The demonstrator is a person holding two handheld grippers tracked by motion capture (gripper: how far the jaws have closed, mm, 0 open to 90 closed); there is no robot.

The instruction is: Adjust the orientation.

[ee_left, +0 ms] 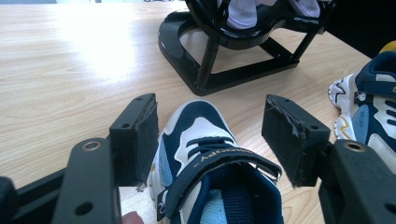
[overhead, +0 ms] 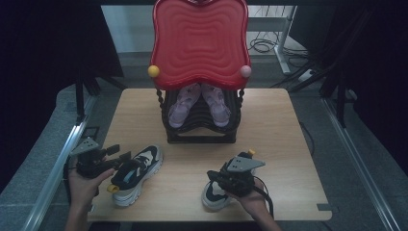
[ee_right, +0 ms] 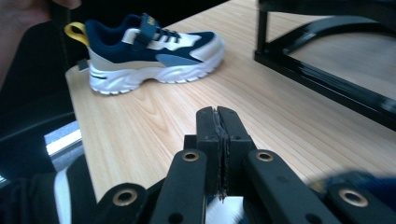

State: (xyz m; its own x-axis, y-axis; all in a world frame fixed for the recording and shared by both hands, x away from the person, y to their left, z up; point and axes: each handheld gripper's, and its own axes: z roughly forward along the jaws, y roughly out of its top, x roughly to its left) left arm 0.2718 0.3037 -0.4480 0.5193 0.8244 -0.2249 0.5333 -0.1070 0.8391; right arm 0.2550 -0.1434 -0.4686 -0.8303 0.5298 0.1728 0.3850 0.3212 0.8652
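A light wooden table (overhead: 269,125) with rounded corners stands on a grey floor (overhead: 43,159), with a pale patch of glare on the wood in the left gripper view. Metal rails (overhead: 358,173) run along the floor on both sides of it, and black curtains (overhead: 43,53) close off the left and right, leaving the room dim. Behind the table a paler strip of floor holds a white desk frame (overhead: 284,33) and a tangle of black cables (overhead: 262,45).
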